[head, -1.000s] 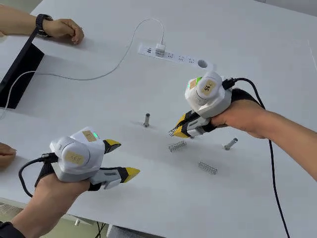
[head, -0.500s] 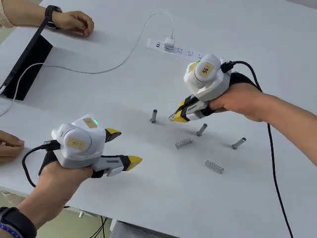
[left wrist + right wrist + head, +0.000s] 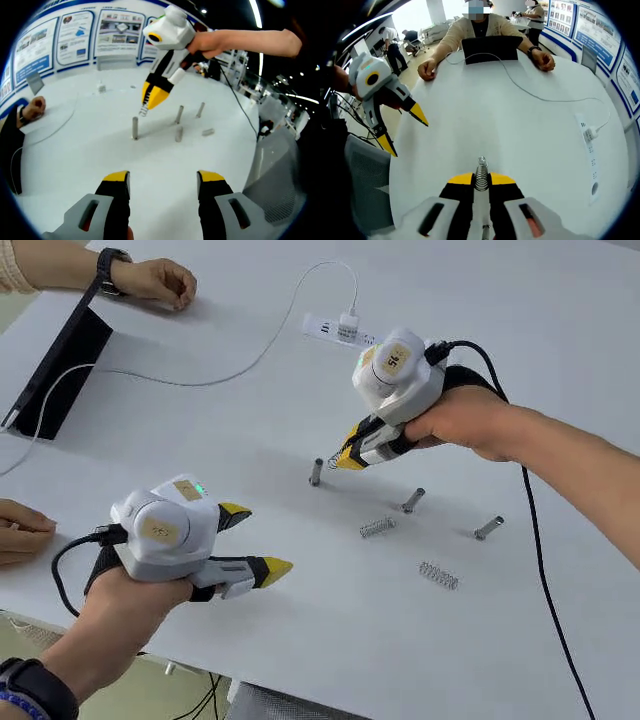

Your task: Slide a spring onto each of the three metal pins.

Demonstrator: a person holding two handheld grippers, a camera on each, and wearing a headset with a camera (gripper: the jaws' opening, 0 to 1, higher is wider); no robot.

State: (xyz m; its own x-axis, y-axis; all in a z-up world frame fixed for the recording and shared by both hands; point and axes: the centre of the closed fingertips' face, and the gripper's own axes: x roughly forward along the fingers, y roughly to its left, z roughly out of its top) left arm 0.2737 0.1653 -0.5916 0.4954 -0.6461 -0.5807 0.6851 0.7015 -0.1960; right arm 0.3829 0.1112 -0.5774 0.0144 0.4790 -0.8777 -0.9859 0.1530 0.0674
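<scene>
White bench [image 3: 300, 640] — right tongs [image 3: 337, 462], tag [image 3: 393, 361] "15"

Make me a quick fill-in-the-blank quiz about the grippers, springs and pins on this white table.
1. The right gripper is ____ on a spring.
2. The left gripper has its jaws ____, holding nothing.
3. ____ loose springs lie on the table.
4. ____ metal pins stand on it, all bare.

Missing words: shut; open; two; three.
</scene>
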